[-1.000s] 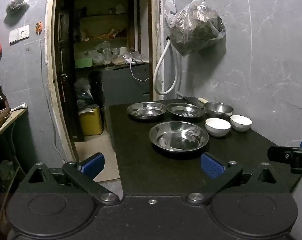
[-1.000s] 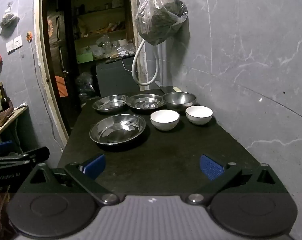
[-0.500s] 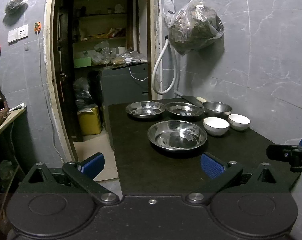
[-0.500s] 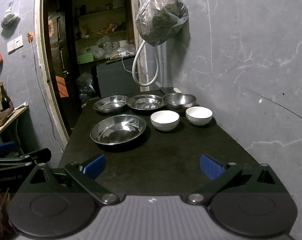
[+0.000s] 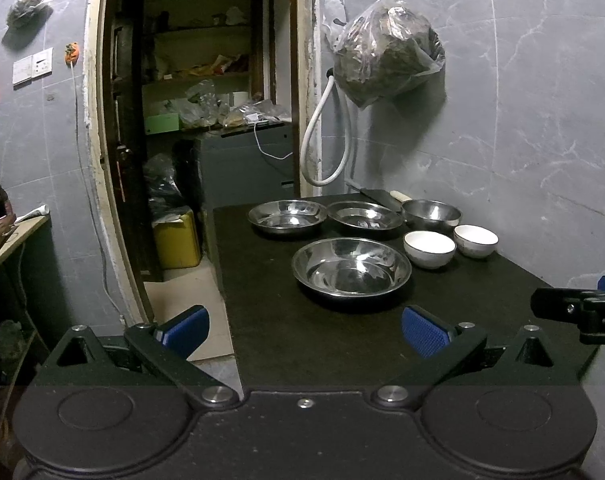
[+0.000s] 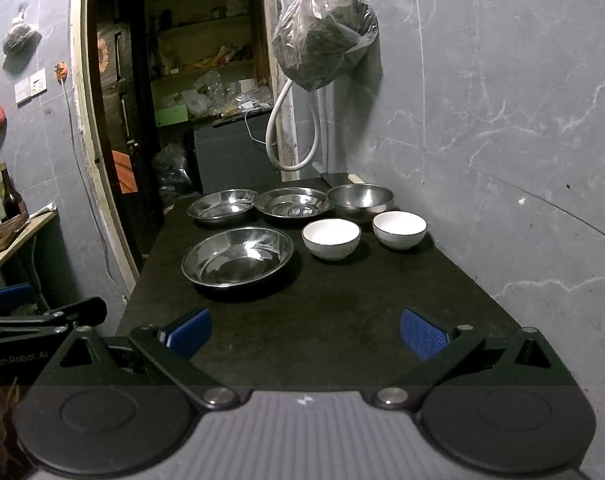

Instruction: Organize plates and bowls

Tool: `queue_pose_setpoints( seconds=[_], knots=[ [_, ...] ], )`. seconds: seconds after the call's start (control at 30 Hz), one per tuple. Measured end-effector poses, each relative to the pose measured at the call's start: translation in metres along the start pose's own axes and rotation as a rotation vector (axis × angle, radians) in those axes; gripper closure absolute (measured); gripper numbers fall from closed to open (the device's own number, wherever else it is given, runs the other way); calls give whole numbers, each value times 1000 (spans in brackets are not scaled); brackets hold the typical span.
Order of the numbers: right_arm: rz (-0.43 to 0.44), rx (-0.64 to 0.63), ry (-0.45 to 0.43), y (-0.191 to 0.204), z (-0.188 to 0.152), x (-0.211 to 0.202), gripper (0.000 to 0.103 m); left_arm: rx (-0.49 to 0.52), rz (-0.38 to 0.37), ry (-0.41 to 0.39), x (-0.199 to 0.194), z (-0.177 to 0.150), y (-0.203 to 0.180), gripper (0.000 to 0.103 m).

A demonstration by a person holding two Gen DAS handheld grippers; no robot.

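On the black table [image 5: 302,344] [image 6: 342,320] stand a large steel plate [image 5: 351,271] [image 6: 237,256], two smaller steel plates behind it [image 5: 287,217] [image 5: 364,219] [image 6: 222,205] [image 6: 292,202], a steel bowl [image 5: 431,213] [image 6: 360,198] and two white bowls [image 5: 429,249] [image 5: 475,241] [image 6: 331,238] [image 6: 399,229]. My left gripper [image 5: 304,330] is open and empty over the table's near left edge. My right gripper [image 6: 304,332] is open and empty over the near end, well short of the dishes.
A grey tiled wall [image 6: 502,120] runs along the table's right side, with a hanging plastic bag [image 5: 386,64] and a white hose [image 5: 322,144]. A knife [image 5: 382,196] lies at the far end. An open doorway [image 5: 206,120] is at left, floor below.
Both views have shifted only slightly; the dishes sit a touch lower and nearer in frame. Nothing on the table has moved, and both grippers stay open.
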State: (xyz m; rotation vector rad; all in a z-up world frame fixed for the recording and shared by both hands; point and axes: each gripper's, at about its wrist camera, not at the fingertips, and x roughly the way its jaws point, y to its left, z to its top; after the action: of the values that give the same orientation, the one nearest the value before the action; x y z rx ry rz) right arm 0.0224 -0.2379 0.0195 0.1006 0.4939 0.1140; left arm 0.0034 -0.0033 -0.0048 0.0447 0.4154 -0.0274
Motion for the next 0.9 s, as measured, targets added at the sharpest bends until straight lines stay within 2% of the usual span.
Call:
queue_pose_setpoints(
  seconds=[0.9],
  knots=[
    [-1, 0, 5, 1, -2, 1, 0, 2, -2, 14, 11, -6, 0, 1]
  ],
)
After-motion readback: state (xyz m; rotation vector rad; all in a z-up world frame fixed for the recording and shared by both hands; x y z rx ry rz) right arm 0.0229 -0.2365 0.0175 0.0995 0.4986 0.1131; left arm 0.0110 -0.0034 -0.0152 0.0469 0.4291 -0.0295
